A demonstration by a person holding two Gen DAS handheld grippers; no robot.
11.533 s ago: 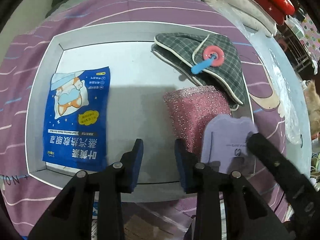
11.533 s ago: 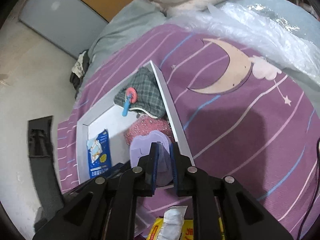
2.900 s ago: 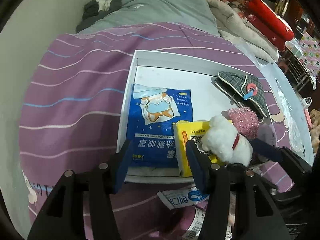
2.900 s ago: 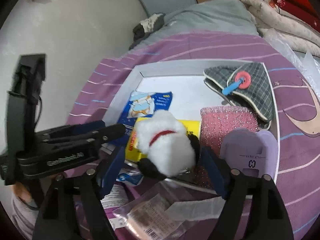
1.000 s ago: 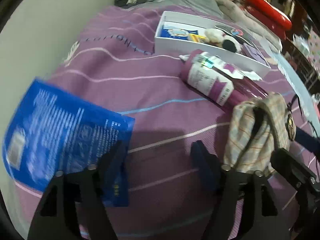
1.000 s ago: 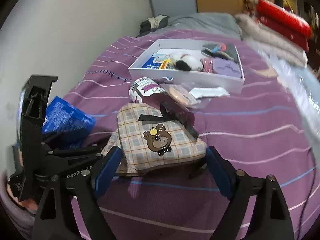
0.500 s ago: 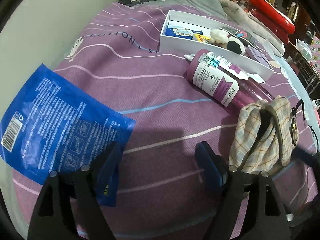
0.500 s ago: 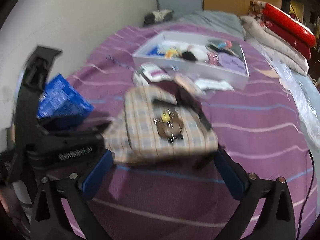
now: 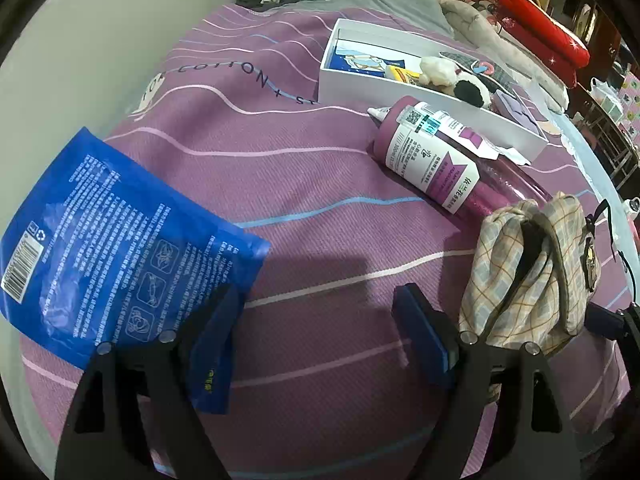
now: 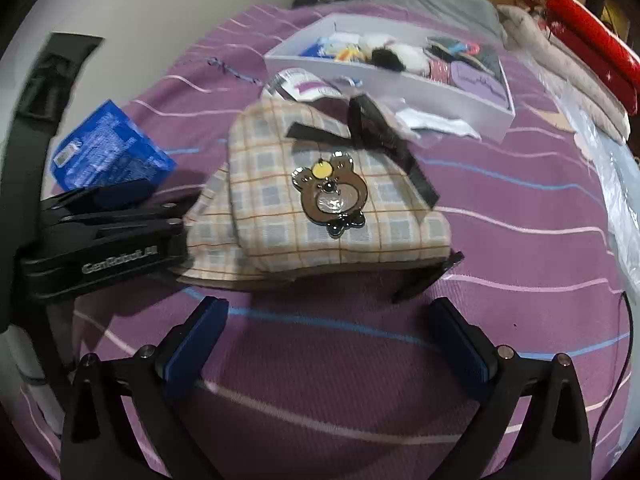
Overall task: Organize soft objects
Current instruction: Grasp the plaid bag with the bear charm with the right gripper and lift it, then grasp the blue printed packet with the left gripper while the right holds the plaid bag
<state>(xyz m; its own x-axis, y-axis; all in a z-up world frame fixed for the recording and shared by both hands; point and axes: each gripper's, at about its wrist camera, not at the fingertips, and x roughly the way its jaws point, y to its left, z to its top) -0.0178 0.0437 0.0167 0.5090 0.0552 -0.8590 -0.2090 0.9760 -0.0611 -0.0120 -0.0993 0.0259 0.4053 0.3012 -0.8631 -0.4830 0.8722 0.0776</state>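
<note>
Progress looked to be past the midpoint: the white box (image 9: 404, 88) at the far side of the bed (image 9: 280, 168) already held a blue packet (image 9: 360, 58), a yellow packet (image 9: 402, 74), a white-and-black plush toy (image 9: 452, 76), a grey plaid cloth (image 10: 480, 54) and a lilac piece (image 10: 478, 80). Left outside were the plaid pouch (image 10: 320, 200), near and to the right, a glossy blue pouch (image 9: 112, 240) at the near left, a purple tube (image 9: 432, 160) lying just beside the box, and some clear wrappers (image 10: 432, 124).

The plaid pouch was soft woven fabric, puffy and rounded, with black ribbon straps and a shiny brown bear badge. The blue pouch was flat, crinkled foil with fine white print. The tube was a smooth labelled cylinder.

The left hand-held gripper (image 9: 316, 320) hovered released over bare bedspread between the blue pouch and the plaid pouch, its jaws having just been opening with nothing between them. The right hand-held gripper (image 10: 328, 340) was likewise spread wide and empty, just short of the plaid pouch, having just been opening.
</note>
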